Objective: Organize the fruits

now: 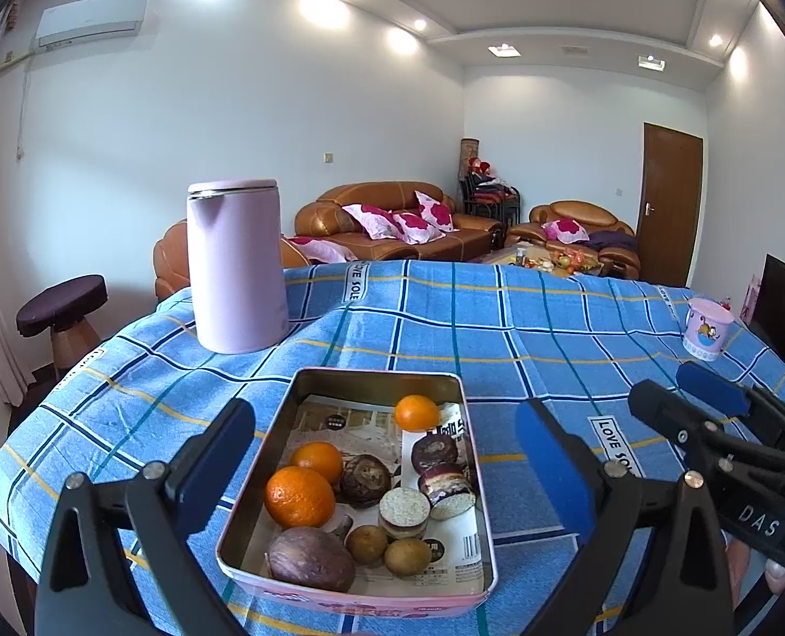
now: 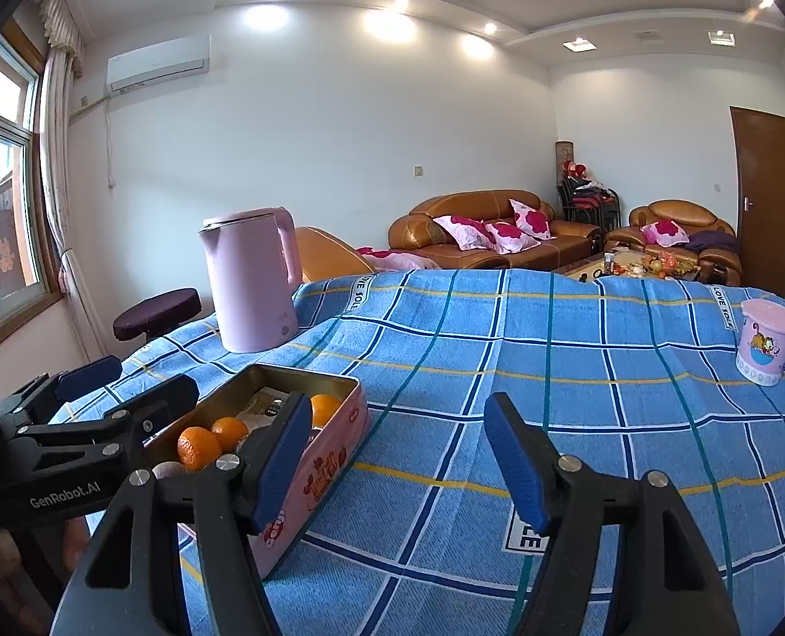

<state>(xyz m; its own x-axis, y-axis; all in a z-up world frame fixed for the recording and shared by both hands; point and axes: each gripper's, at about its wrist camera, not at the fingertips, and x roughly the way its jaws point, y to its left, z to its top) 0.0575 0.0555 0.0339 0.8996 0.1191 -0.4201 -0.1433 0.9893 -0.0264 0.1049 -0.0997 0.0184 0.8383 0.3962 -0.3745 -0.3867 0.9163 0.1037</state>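
A pink metal tin (image 1: 466, 477) lined with paper sits on the blue checked tablecloth (image 1: 525, 328). It holds three oranges (image 1: 300, 495), purple-brown fruits (image 1: 310, 556), small brown round fruits (image 1: 407, 556) and cut pieces (image 1: 404, 511). My left gripper (image 1: 387, 466) is open, its fingers either side of the tin, above it. My right gripper (image 2: 398, 456) is open and empty over bare cloth, just right of the tin (image 2: 329, 456). It also shows at the right of the left wrist view (image 1: 710, 408). The left gripper shows at the left of the right wrist view (image 2: 122, 381).
A pink kettle (image 1: 236, 265) stands at the back left of the table. A small pink cartoon cup (image 1: 707, 326) stands at the far right edge. A dark stool (image 1: 61, 307) stands beyond the table's left side. Sofas stand behind.
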